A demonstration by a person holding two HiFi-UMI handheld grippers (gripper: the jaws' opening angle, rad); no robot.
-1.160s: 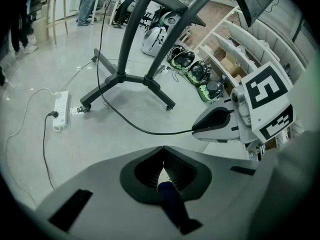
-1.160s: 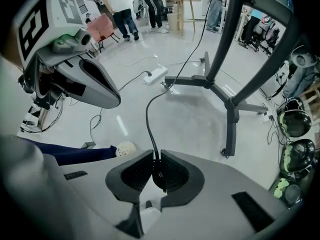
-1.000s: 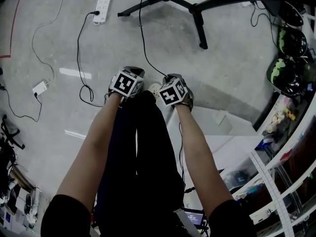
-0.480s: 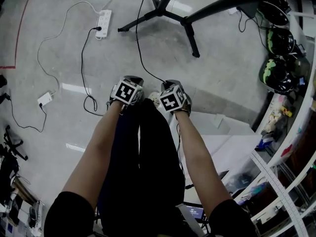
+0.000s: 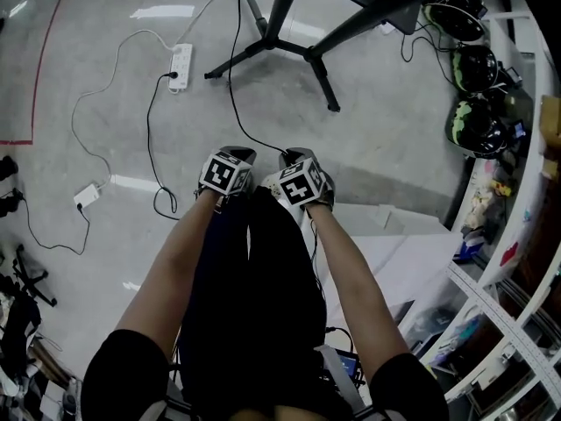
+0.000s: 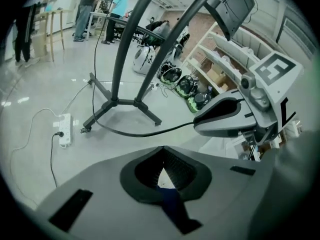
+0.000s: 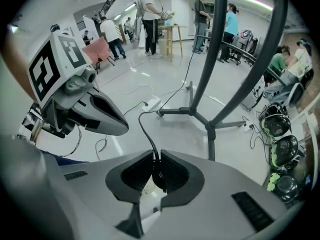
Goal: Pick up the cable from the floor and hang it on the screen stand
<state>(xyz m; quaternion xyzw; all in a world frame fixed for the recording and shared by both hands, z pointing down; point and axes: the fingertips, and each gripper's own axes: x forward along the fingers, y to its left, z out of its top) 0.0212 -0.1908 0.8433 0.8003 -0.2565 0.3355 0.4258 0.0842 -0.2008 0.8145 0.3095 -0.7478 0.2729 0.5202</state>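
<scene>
A thin black cable [image 5: 232,95] runs from the floor by the screen stand [image 5: 273,33] to my right gripper [image 5: 294,156]. In the right gripper view, the jaws are shut on this cable [image 7: 145,129], which rises from between the pads [image 7: 156,160] and curves away toward the stand's base [image 7: 202,115]. My left gripper [image 5: 237,153] is held close beside it on the left, shut with nothing between its jaws [image 6: 163,148]. The left gripper view shows the cable [image 6: 135,133] stretching from the right gripper [image 6: 227,118] toward the stand's legs [image 6: 117,103].
A white power strip [image 5: 180,65] with a black plug lies left of the stand, and a white adapter [image 5: 86,196] with its cords lies further left. Helmets [image 5: 473,121] and shelving [image 5: 517,261] line the right side. People [image 7: 150,11] stand at tables far behind.
In the head view the stand and power strip have slid down and nearer. Both grippers stay side by side, the right one still holding the cable.
</scene>
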